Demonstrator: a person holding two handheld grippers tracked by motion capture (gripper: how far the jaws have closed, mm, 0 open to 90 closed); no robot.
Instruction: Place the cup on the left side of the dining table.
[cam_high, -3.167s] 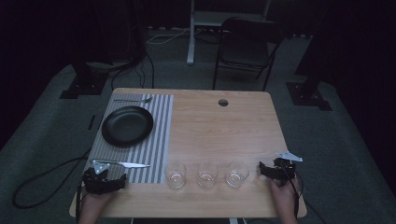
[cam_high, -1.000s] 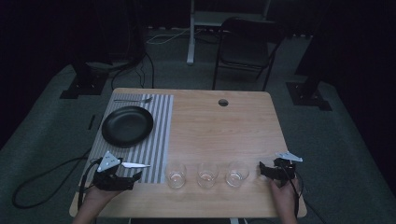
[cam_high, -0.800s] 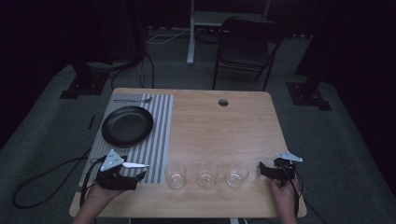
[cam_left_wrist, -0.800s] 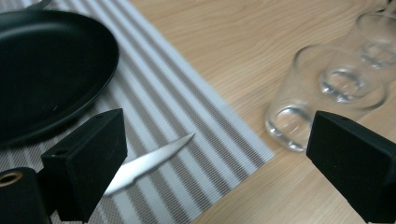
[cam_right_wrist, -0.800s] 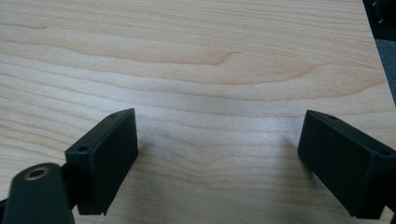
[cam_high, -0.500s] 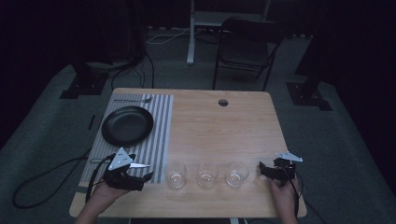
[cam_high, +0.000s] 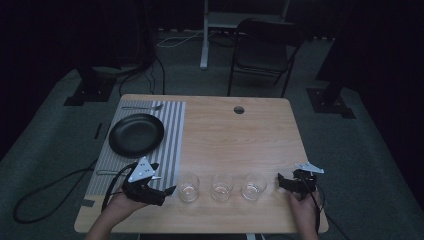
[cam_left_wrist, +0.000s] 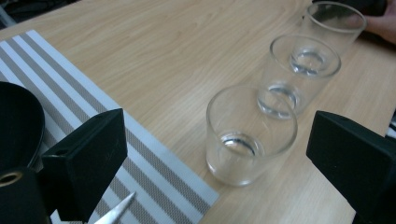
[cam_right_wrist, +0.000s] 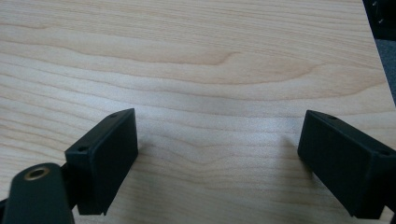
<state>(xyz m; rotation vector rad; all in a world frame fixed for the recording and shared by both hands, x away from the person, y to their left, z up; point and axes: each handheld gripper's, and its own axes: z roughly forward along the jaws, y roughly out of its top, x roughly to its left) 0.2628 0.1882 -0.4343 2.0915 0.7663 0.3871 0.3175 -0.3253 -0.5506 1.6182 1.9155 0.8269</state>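
My left gripper (cam_left_wrist: 215, 154) is wide open w/ nothing in it. The nearest clear round drinking glass (cam_left_wrist: 251, 134) stands right ahead between my jaws, not touched yet. My right gripper (cam_right_wrist: 217, 161) is open too, over bare light wooden table (cam_right_wrist: 196, 56). I think nothing's grabbed yet; all 3 glasses are left.
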